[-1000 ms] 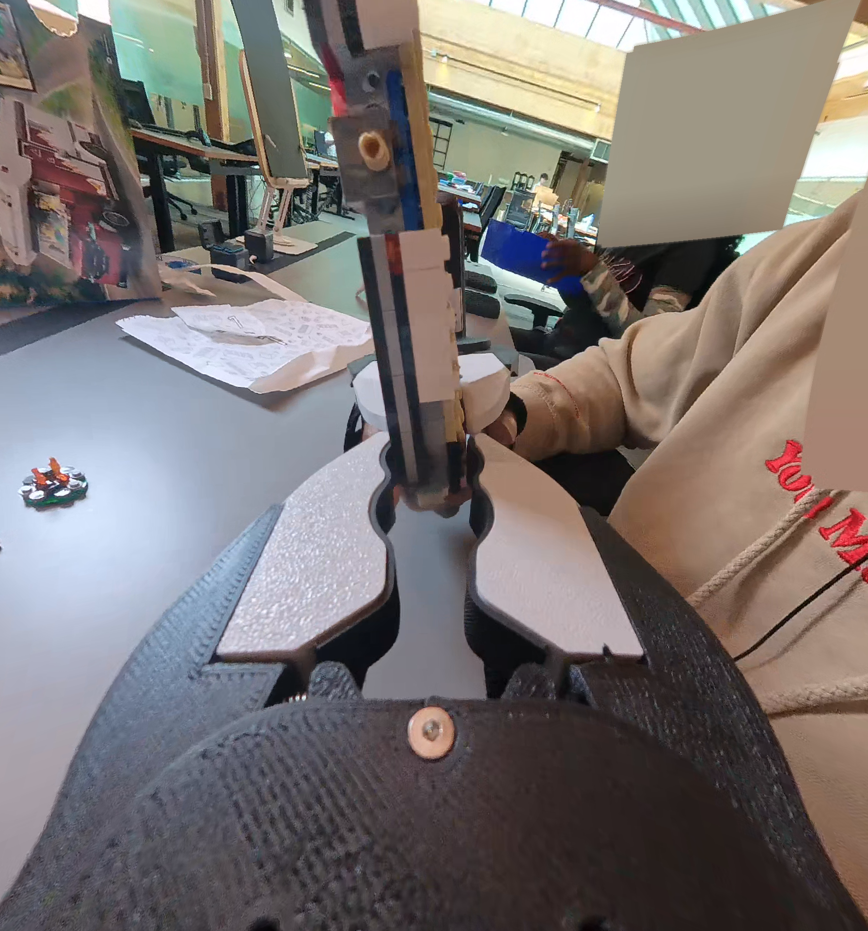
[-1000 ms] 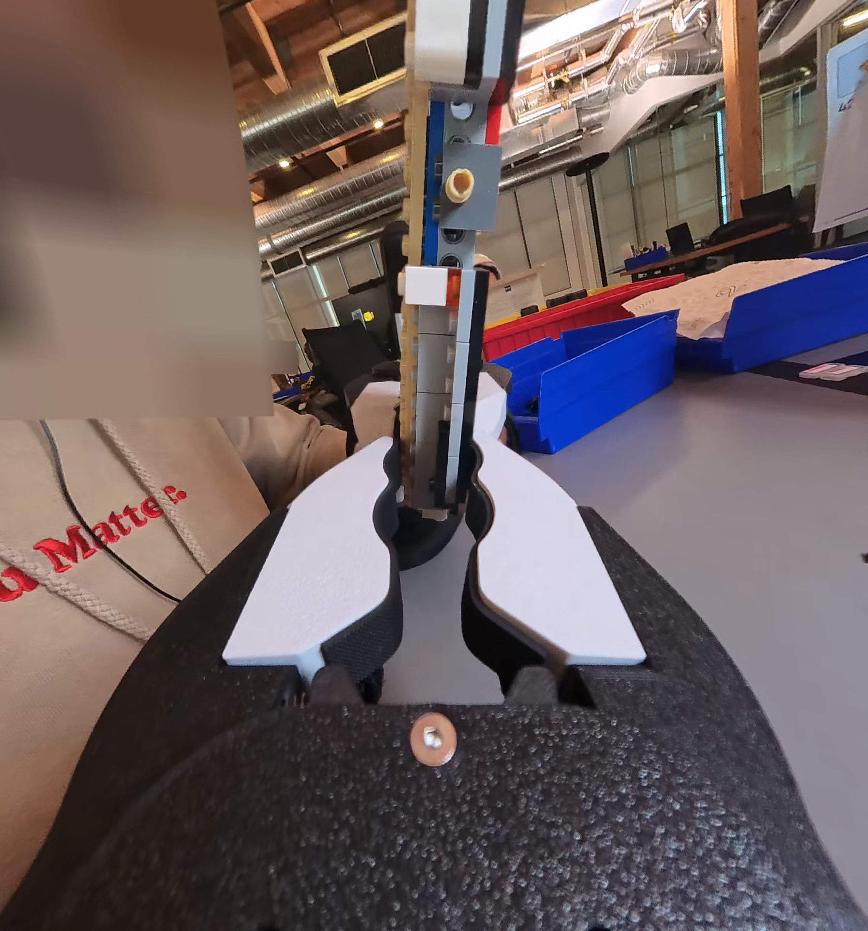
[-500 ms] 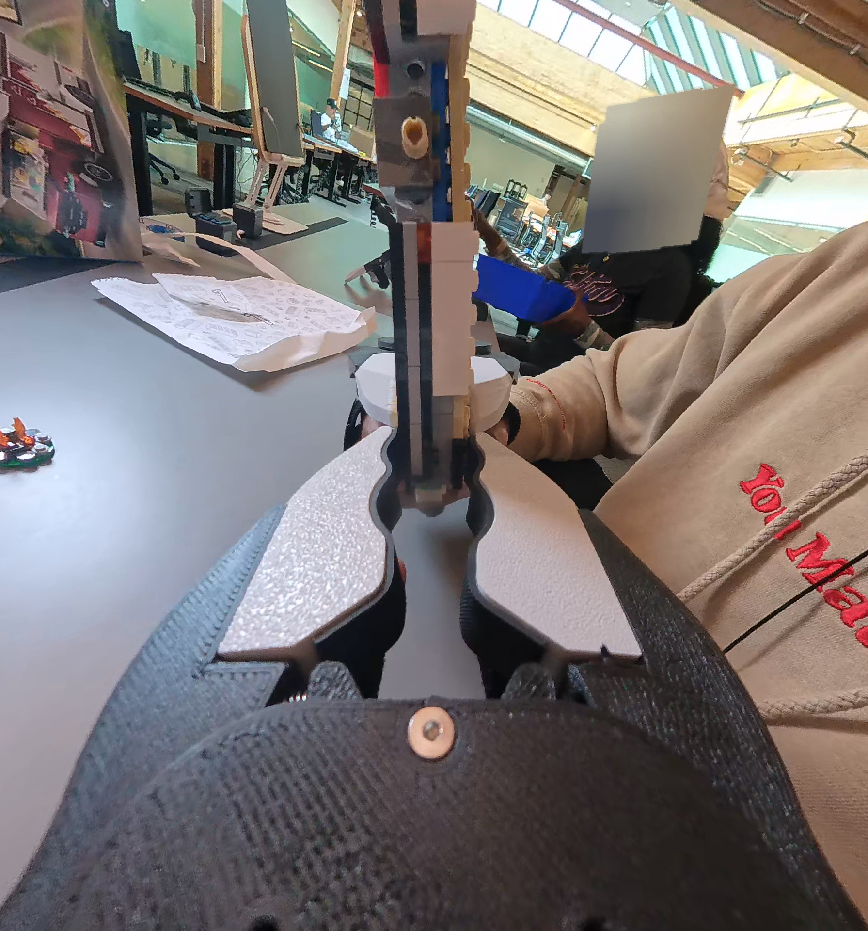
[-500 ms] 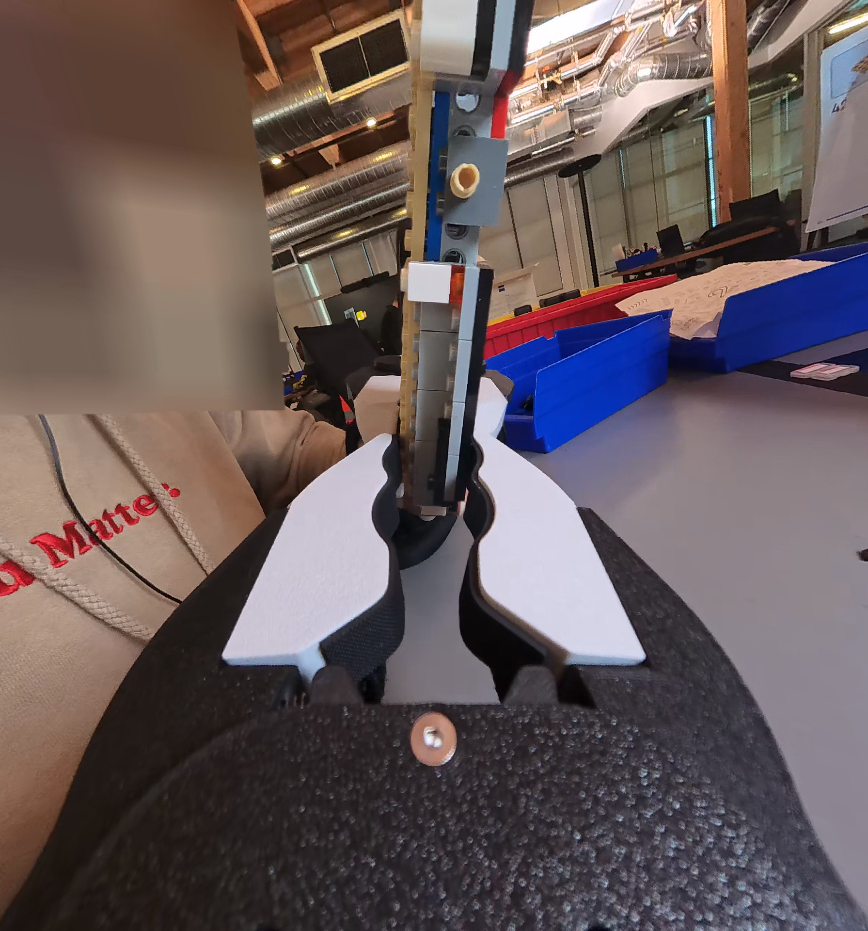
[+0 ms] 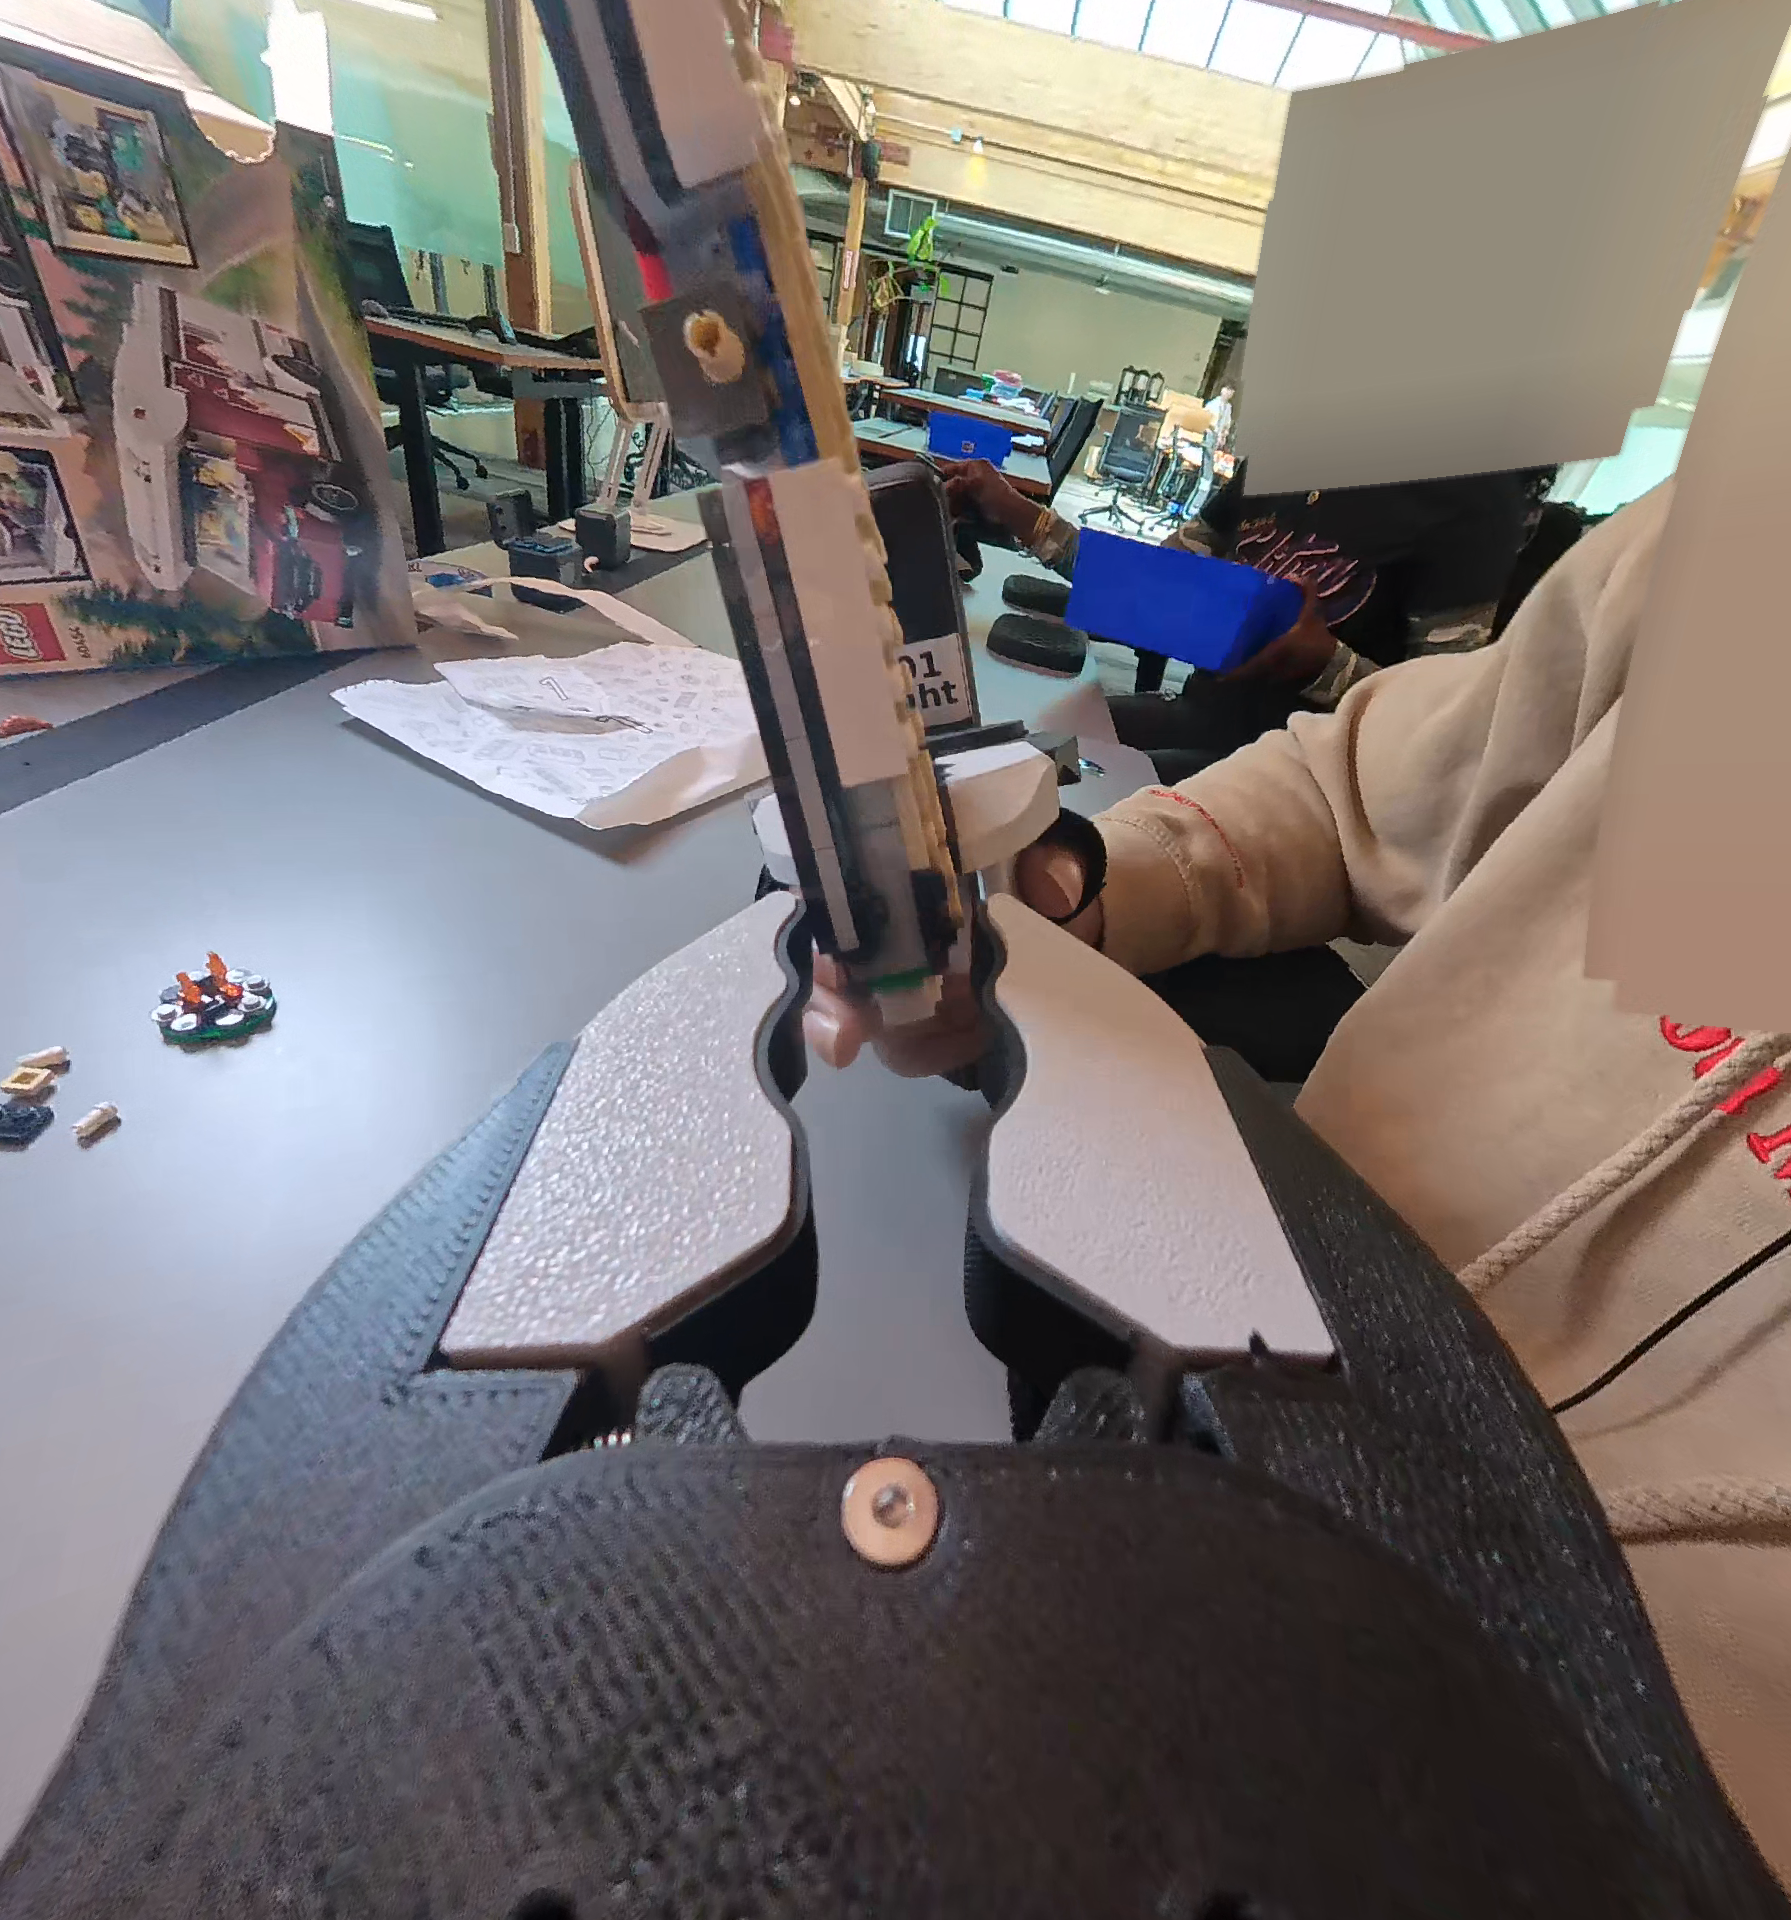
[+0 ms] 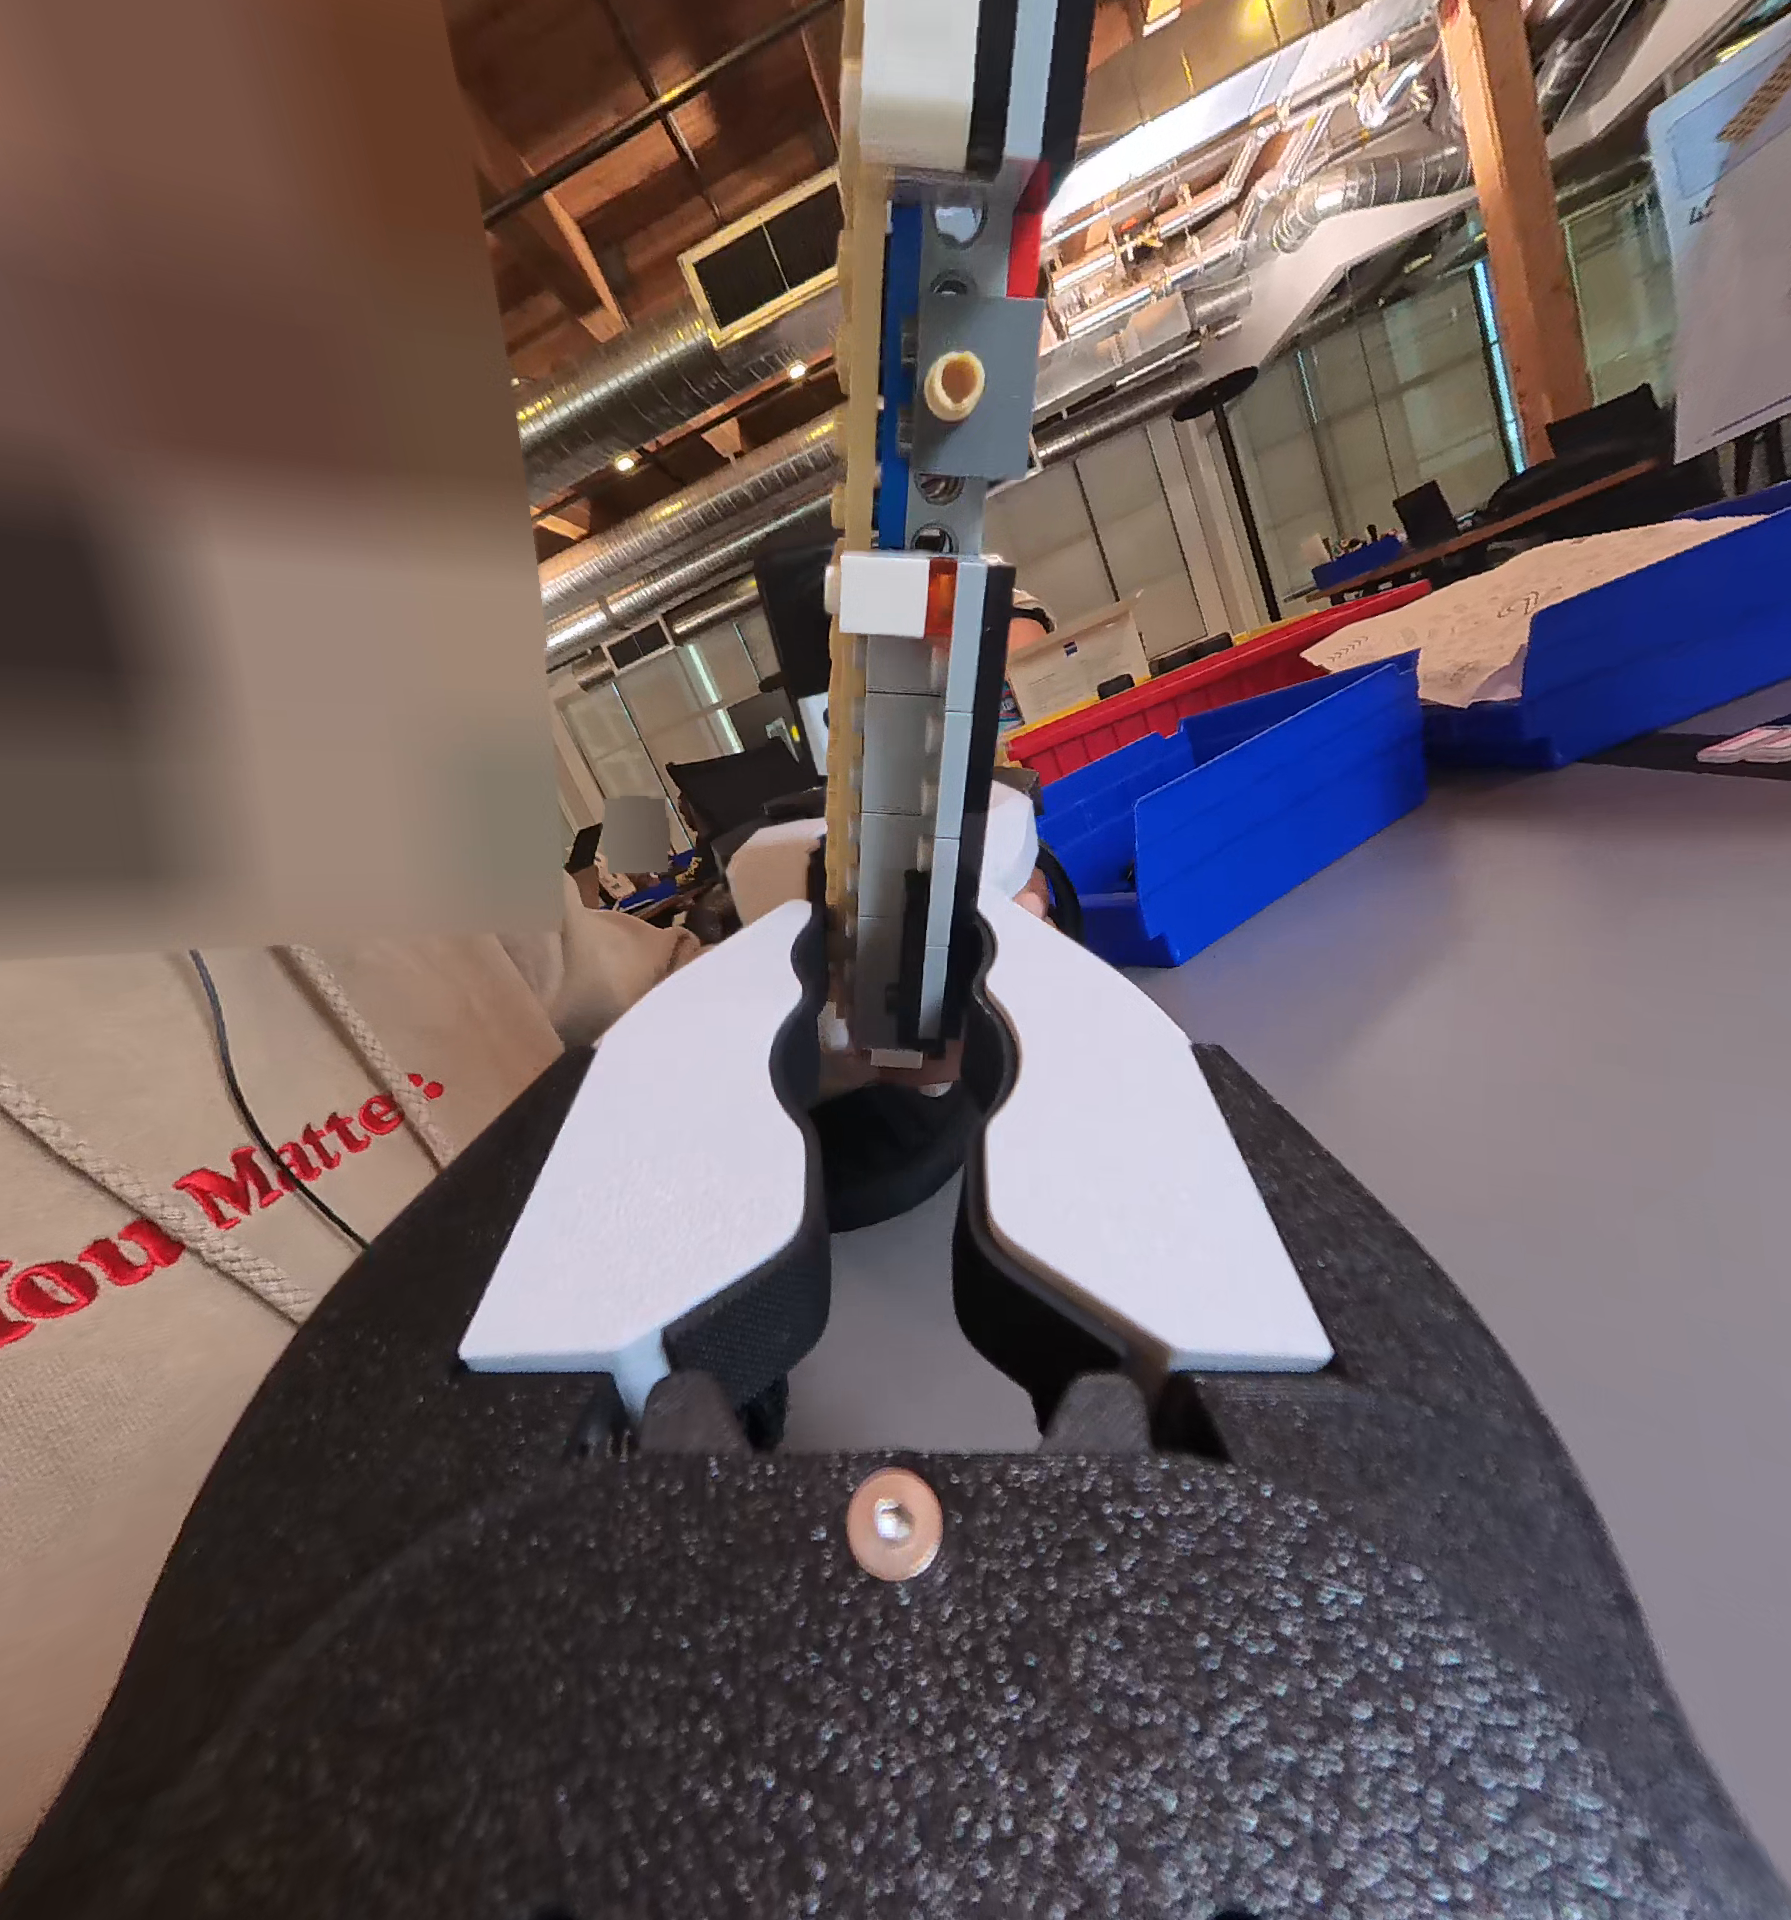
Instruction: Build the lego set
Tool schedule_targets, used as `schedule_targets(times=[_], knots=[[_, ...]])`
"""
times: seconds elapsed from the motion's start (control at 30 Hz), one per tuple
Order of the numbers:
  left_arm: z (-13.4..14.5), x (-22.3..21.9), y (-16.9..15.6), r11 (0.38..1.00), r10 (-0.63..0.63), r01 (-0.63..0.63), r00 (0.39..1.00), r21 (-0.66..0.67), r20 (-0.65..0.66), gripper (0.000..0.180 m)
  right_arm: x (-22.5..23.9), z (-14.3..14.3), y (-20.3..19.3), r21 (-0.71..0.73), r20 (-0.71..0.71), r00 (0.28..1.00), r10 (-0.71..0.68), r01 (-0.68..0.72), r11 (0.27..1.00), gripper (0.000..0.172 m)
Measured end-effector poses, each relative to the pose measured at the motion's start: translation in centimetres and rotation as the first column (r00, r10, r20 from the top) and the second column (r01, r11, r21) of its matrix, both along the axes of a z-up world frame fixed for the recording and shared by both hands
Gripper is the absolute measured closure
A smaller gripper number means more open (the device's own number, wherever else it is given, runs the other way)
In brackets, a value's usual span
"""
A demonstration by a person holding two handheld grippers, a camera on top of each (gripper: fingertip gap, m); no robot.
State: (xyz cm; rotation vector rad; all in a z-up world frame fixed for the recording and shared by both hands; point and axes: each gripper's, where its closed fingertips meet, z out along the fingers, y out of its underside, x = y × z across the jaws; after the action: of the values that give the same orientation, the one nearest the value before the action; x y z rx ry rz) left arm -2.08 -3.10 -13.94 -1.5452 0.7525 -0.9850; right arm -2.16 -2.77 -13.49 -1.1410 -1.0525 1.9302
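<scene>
**A:** Open workshop, grey table (image 5: pixel 247 883). What's on it?

**B:** A printed box (image 5: pixel 143 416) stands at the far left and blue bins (image 6: pixel 1286 790) sit at the far right. A paper sheet (image 5: pixel 579 727) lies flat between them, and the person in a beige hoodie sits close behind.

**A:** And the slab?

**B:** The slab (image 6: pixel 922 779) is a tall, thin build of white, grey, black and tan bricks. It is up in the air above the table, standing on end between both tools.

**A:** Who has it?

**B:** The right gripper (image 6: pixel 896 997) does. Its jaws are narrow, with both pads pressed flat on the slab's bottom end. The left gripper (image 5: pixel 891 977) faces it from the other side, jaws narrow about the same end. The slab leans in that view, and the pad on the hoodie side looks just clear of it. I'd call that one loose.

**A:** How should it be handled?

**B:** It's top-heavy and pinched low, so I'd keep the right squeeze steady and the wrist level. I'd also avoid twisting, because brick seams may split.

**A:** Anything smaller?

**B:** A round green piece (image 5: pixel 216 1003) with orange bits, and loose bricks (image 5: pixel 29 1101) beside it, well apart from the grippers.
</scene>
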Motion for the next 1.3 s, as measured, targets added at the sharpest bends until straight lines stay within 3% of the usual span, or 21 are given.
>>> schedule_targets(times=[0.27,0.5,0.63,0.97,1.1,1.2,1.3], knots=[[-0.6,-0.5,0.1,0.99,-0.026,0.037,0.996,-0.139,0.082,0.157,-0.6,-0.7,0.0,0.071,0.039,0.997,-0.067,0.064,0.995,0.148],[-0.8,-1.1,1.1,0.95,-0.071,0.167,0.938,-0.265,0.338,0.157,-1.2,-0.8,1.3,0.127,0.184,0.97,-0.162,0.14,0.982,0.144],[-1.0,-1.2,1.7,0.932,-0.054,0.194,0.91,-0.307,0.411,0.156,-0.8,-1.0,1.6,0.109,0.226,0.96,-0.166,0.145,0.983,0.134],[-0.5,-0.1,0.9,0.981,-0.072,0.115,0.963,-0.156,0.258,0.155,-0.3,-0.6,0.8,0.112,0.153,0.982,-0.114,0.098,0.989,0.146],[1.7,-1.1,1.2,0.998,-0.007,0.023,0.969,-0.059,0.246,0.14,-0.6,-1.4,0.0,0.142,0.149,0.986,-0.073,0.052,0.988,0.146],[1.6,-1.1,1.2,0.999,0.017,-0.008,0.98,-0.046,0.201,0.155,-1.2,-2.2,-0.8,0.156,0.169,0.984,-0.052,0.025,0.987,0.146],[1.2,-1.1,1.2,0.997,0.02,-0.004,0.982,-0.083,0.185,0.156,-1.4,-2.7,-0.8,0.134,0.185,0.982,-0.04,0.015,0.991,0.146]])
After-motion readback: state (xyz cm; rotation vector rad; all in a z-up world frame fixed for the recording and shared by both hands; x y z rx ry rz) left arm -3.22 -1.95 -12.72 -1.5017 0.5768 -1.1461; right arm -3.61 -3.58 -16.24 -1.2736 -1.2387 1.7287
